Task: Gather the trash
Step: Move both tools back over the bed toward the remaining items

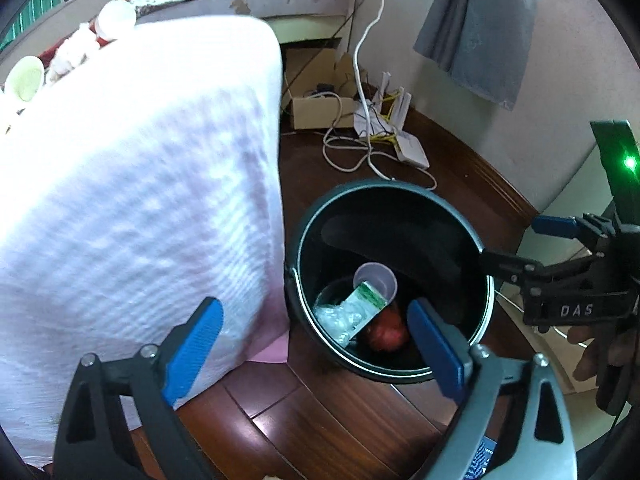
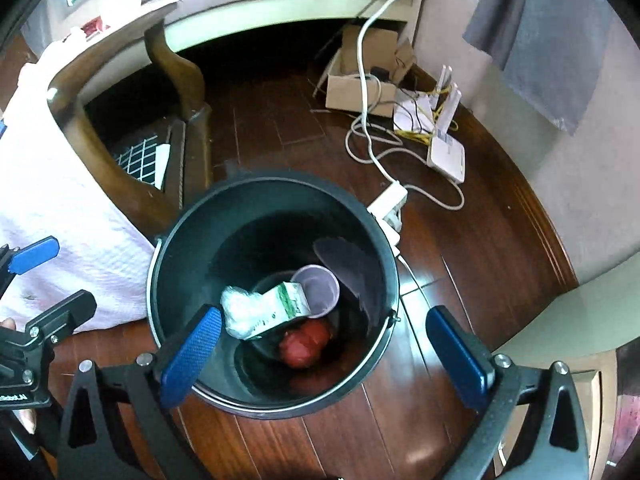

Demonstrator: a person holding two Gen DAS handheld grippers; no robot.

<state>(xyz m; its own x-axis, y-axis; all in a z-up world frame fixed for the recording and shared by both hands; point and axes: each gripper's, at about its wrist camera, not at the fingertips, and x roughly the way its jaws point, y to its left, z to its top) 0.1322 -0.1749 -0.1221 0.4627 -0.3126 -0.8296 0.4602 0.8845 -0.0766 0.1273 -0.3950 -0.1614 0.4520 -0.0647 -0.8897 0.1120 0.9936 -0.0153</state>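
A black trash bin point(image 1: 476, 264) point(image 2: 188, 224) stands on the wooden floor beside a table. Inside lie a green and white carton point(image 1: 362, 304) point(image 2: 280, 304), a clear plastic cup point(image 1: 378, 278) point(image 2: 320, 288), crumpled clear plastic point(image 1: 334, 316) point(image 2: 240, 310) and a red item point(image 1: 388, 330) point(image 2: 304, 340). My left gripper point(image 1: 316, 352) is open and empty, low over the bin's left rim. My right gripper point(image 2: 332, 356) is open and empty above the bin; it also shows at the right of the left wrist view point(image 1: 532, 248).
A table under a white cloth point(image 1: 140, 184) point(image 2: 52, 200) stands left of the bin, with white cups point(image 1: 116, 20) and tissue on top. A cardboard box point(image 1: 316, 108) point(image 2: 360, 92), router point(image 2: 446, 156), power strip point(image 2: 388, 204) and cables lie by the wall.
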